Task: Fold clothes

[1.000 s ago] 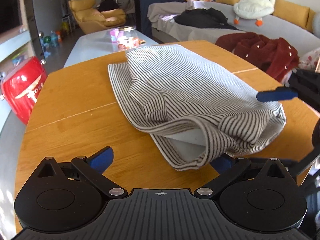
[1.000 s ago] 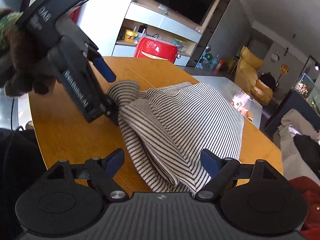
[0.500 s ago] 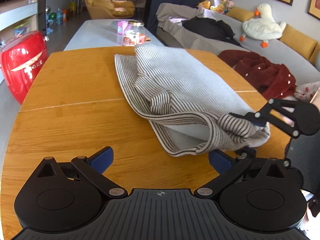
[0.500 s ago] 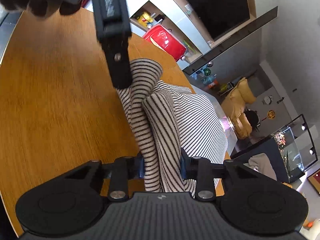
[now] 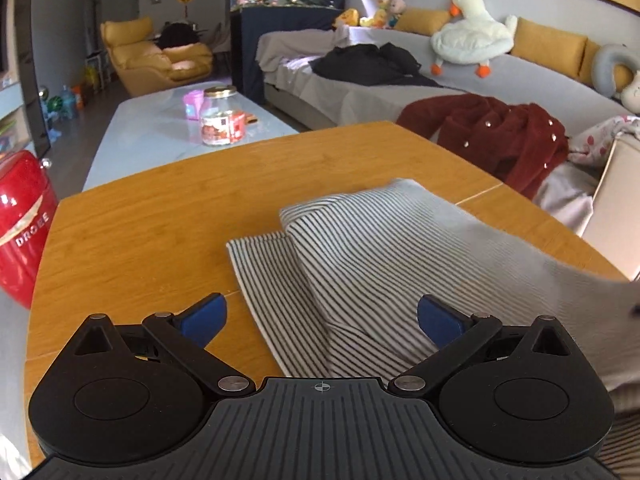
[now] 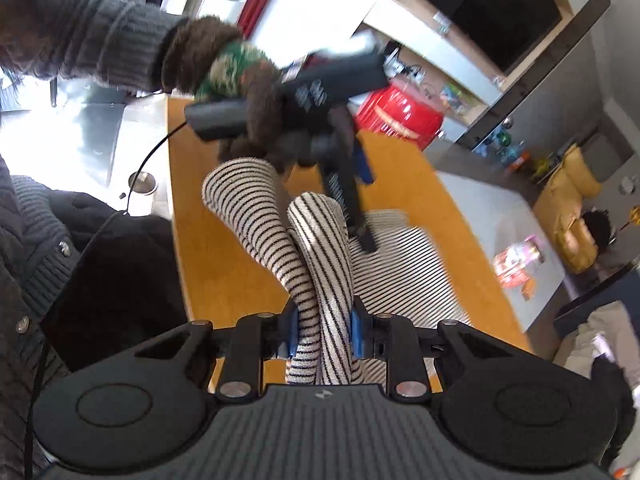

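Striped grey-and-white knit garment lies on the orange wooden table, lower centre | right gripper fingers pinch its bunched edge | left gripper fingers wide, straddling the cloth, nearer the free fold

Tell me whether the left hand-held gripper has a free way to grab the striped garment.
Probably yes: the left hand-held gripper is open with the striped garment lying between its fingers, nothing in between.
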### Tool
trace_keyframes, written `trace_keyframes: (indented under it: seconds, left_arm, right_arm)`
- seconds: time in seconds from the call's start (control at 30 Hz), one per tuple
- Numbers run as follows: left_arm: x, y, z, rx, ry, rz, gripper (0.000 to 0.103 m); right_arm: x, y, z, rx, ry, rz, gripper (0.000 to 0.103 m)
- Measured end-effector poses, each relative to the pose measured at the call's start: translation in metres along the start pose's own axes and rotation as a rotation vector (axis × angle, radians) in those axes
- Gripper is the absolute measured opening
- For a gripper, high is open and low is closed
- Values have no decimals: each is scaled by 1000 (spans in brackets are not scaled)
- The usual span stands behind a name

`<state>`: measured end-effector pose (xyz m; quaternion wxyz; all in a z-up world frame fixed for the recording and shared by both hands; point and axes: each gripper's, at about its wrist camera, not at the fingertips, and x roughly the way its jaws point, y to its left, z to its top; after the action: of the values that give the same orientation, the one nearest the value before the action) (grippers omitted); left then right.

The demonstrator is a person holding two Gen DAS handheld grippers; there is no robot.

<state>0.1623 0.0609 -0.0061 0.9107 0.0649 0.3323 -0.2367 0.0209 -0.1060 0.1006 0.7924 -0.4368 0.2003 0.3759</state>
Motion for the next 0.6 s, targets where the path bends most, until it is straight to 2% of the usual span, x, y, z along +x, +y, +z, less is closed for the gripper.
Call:
trace_keyframes:
  seconds: [0.1,0.2,0.33,0.43,0.53,0.6]
  left_arm:
    - [13,16,1,-44,3,-53,103]
    - [21,30,-2,-63,18,-82,103]
    - [8,54,-8,-148,-12,-73,103]
    - [-14,73,-11,-224,-46,-84,103]
    - [-36,79,-11,-260,-87,-111,103]
    - [-48,78,-10,-268,-114,-168,103]
  right_arm:
    - [-16,-29,22,-24,-63,-62,21]
    - [5,-58,29,-10,-77,-31,21]
    - [59,-83,8,50,-83,89,21]
    - [113,-90,-10,78,-42,90,16]
    - [142,-96,-28,141,-28,92,14]
    - [158,-101,-40,189,-24,95,14]
